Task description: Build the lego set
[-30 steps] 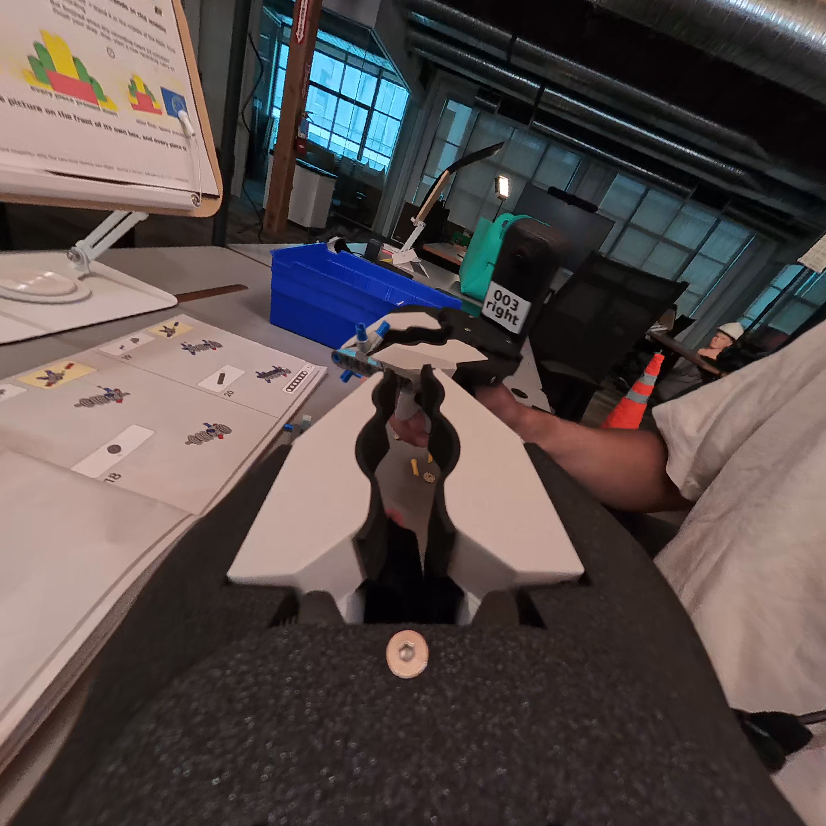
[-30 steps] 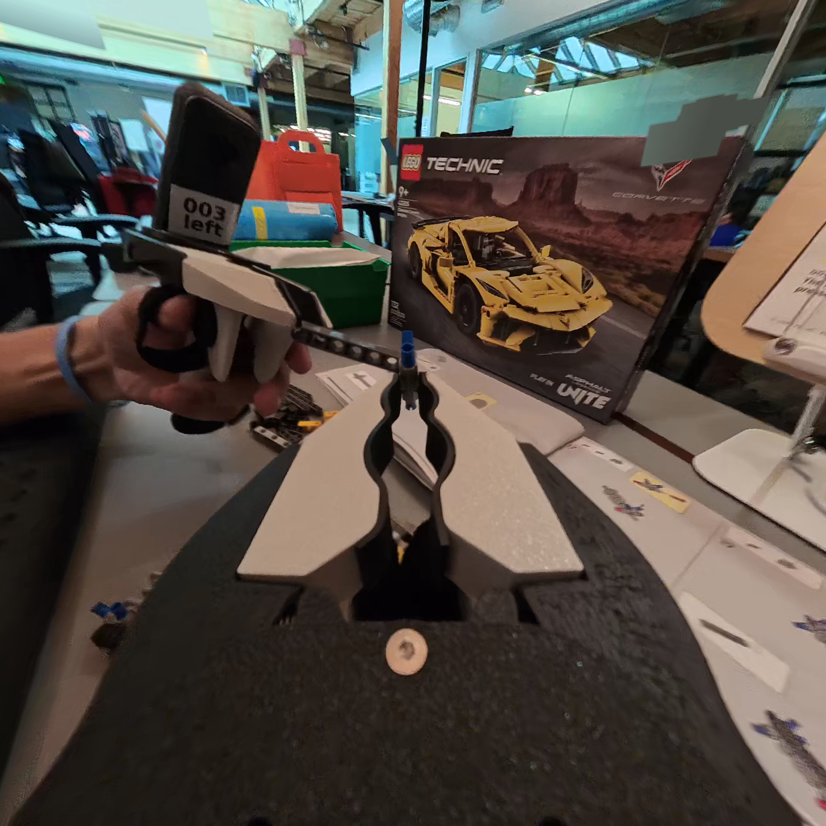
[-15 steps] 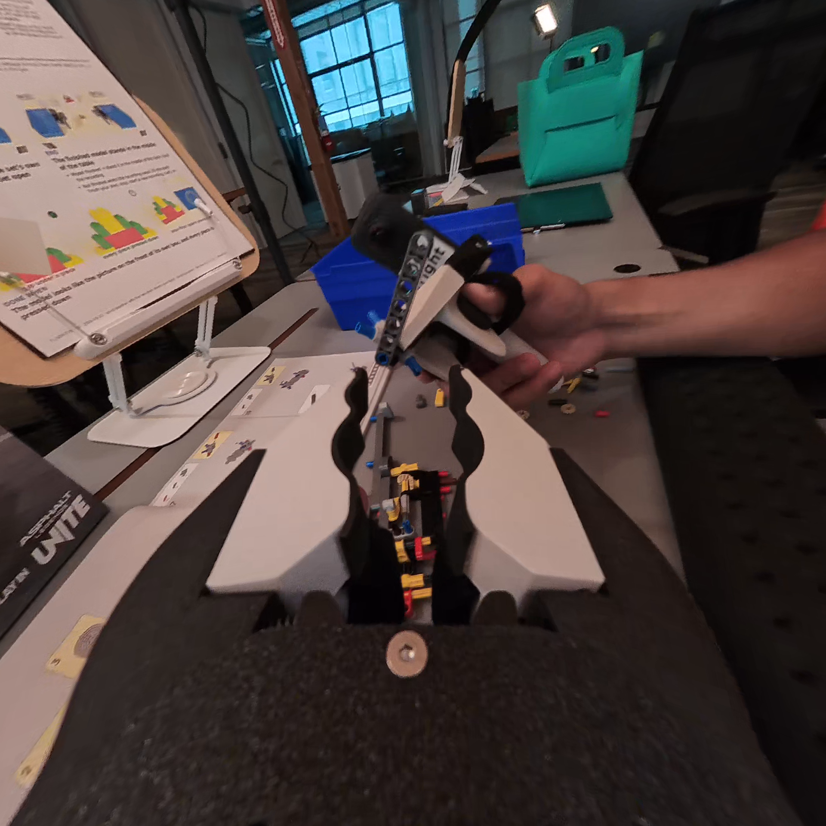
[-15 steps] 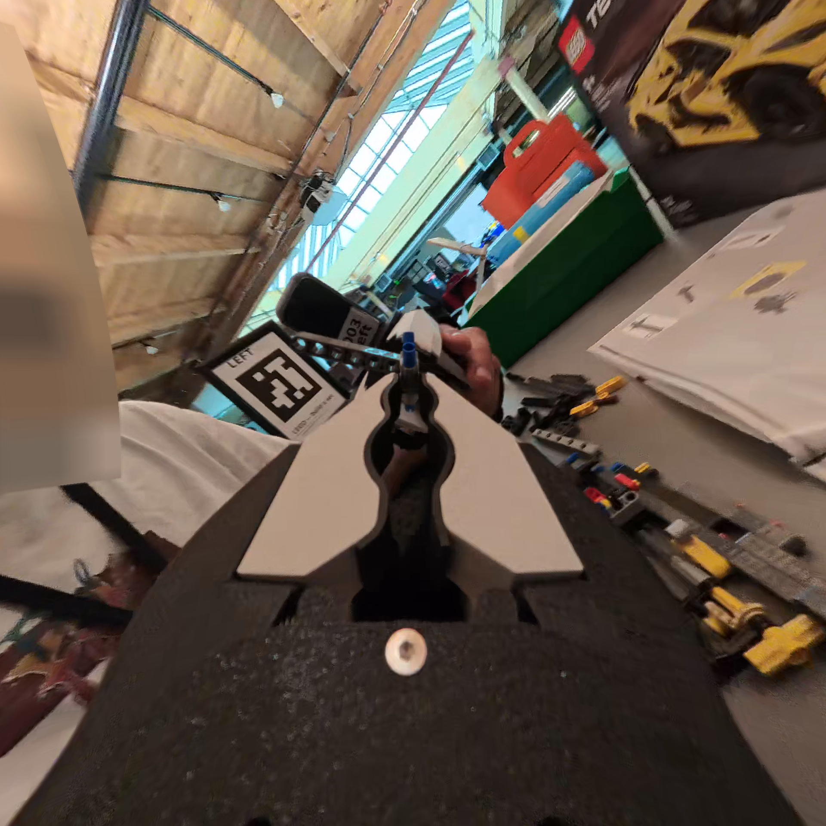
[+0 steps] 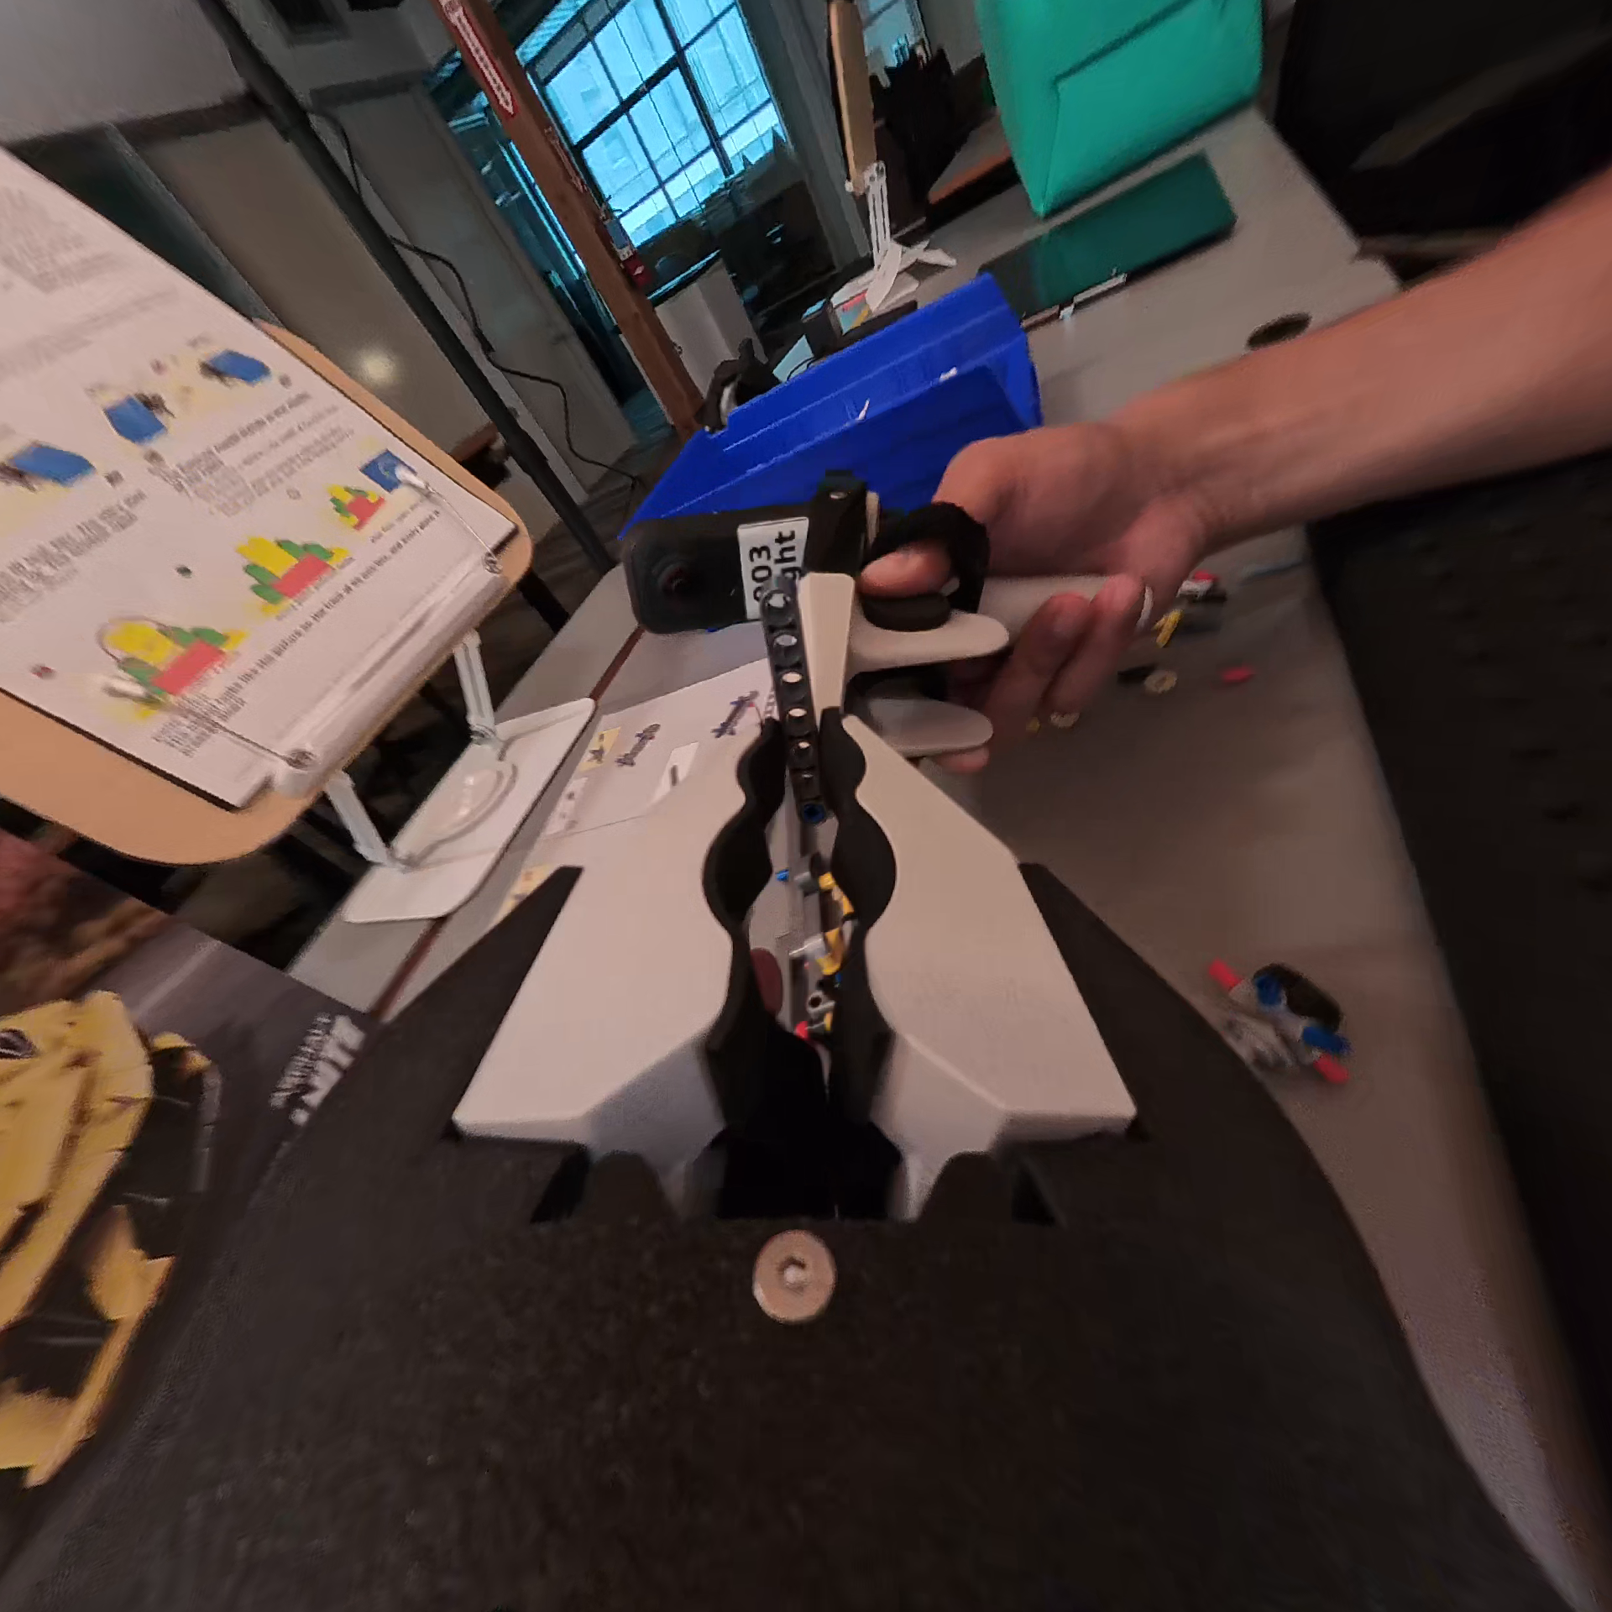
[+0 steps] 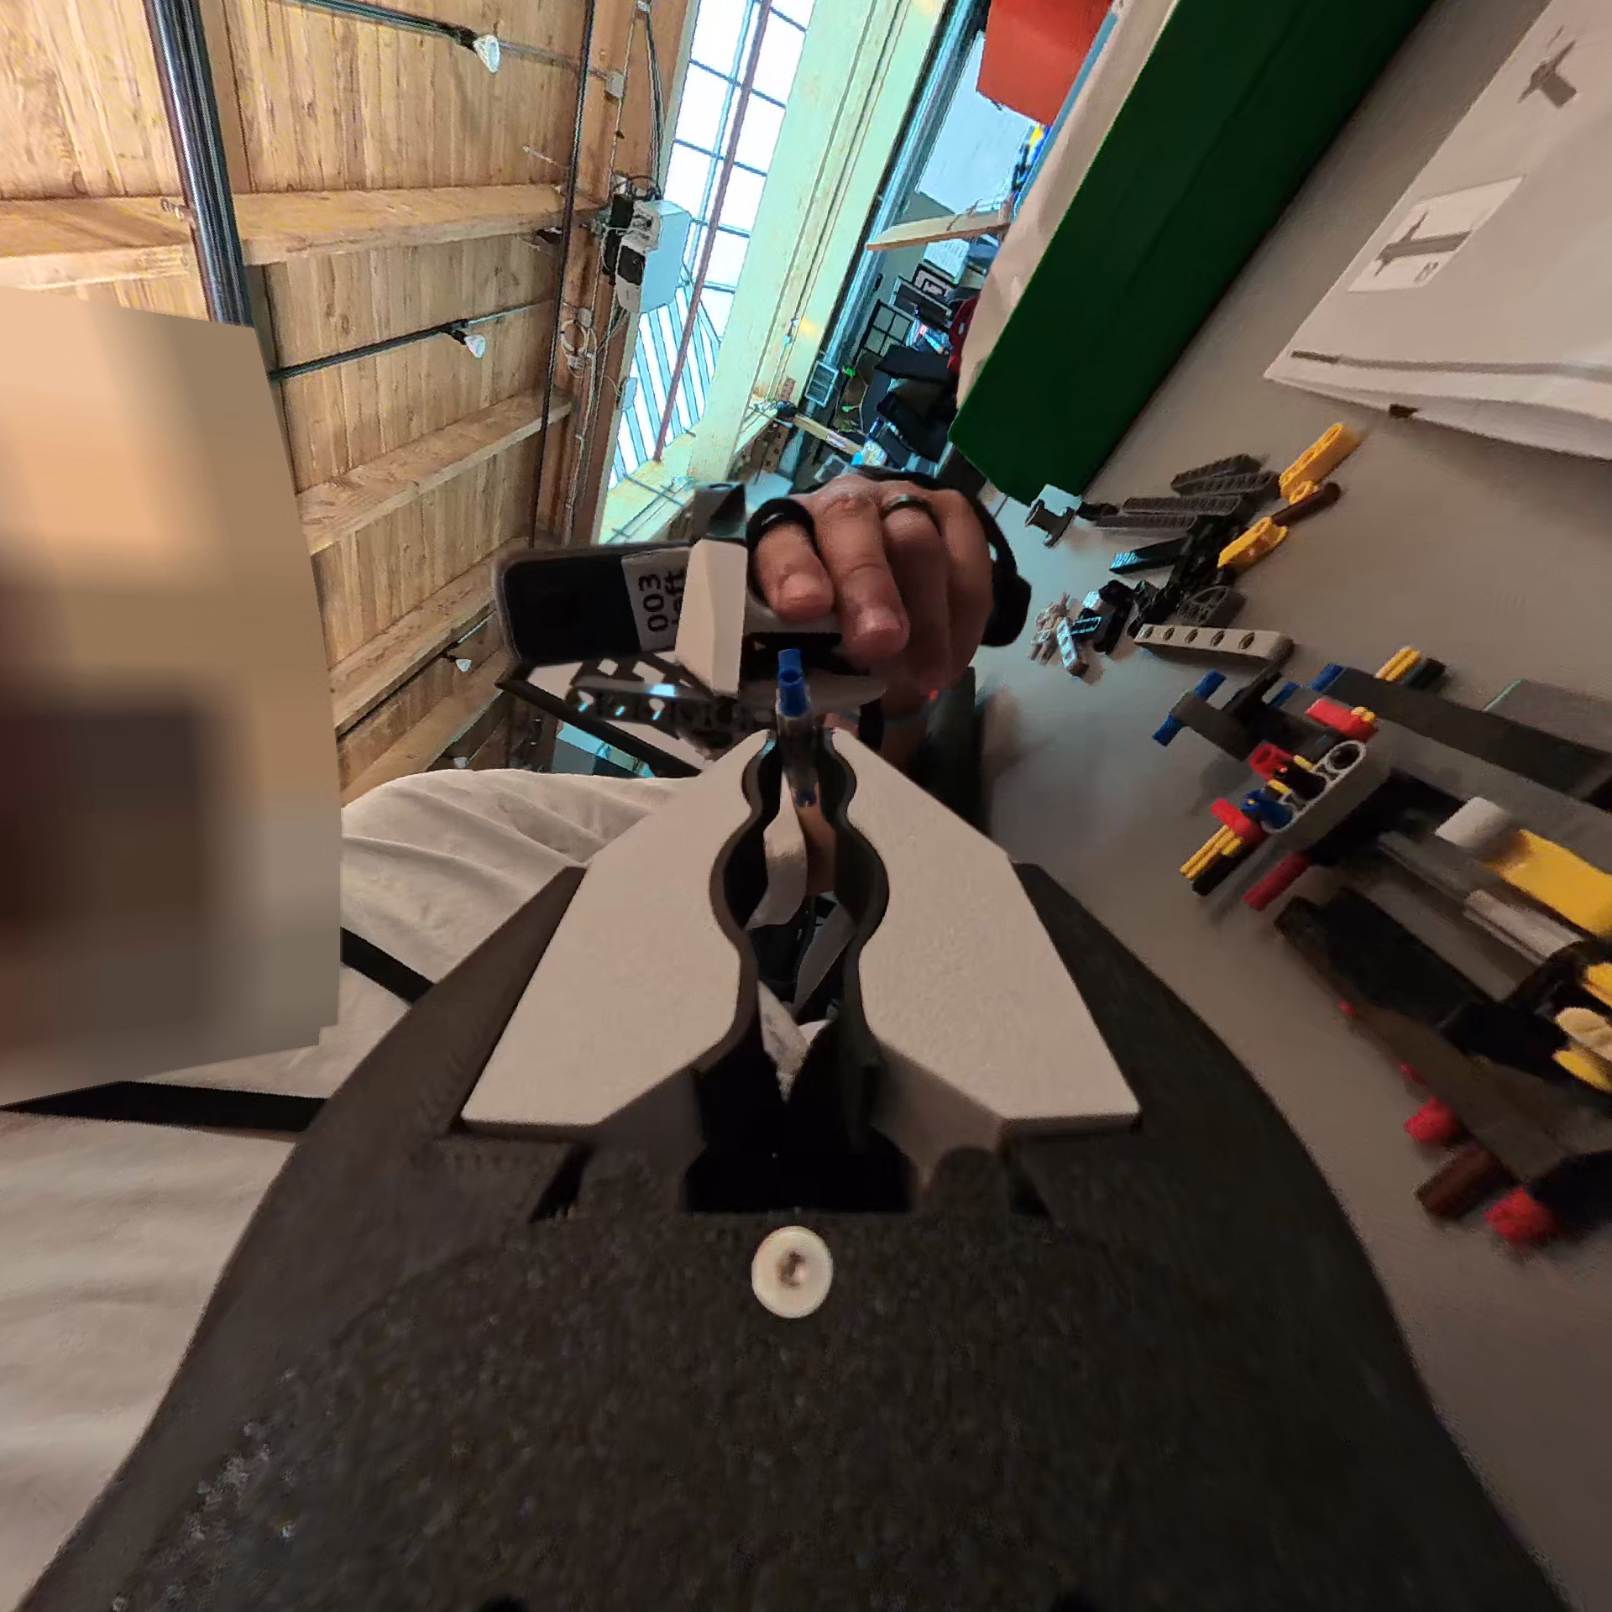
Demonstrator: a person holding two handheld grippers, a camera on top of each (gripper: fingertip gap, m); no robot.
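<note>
From my left wrist view the bin (image 5: 872,427) sits on the table (image 5: 1178,829) behind the instruction sheets (image 5: 645,759), the stand (image 5: 471,785) to their left, loose pieces (image 5: 1282,1021) right.

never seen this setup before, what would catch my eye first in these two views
In the left wrist view, the left gripper pinches a dark holed beam that stands up in front of the right gripper's camera. In the right wrist view, the right gripper grips a small blue pin near the beam. To the right, a yellow, red and black lego build lies on the table.
</note>
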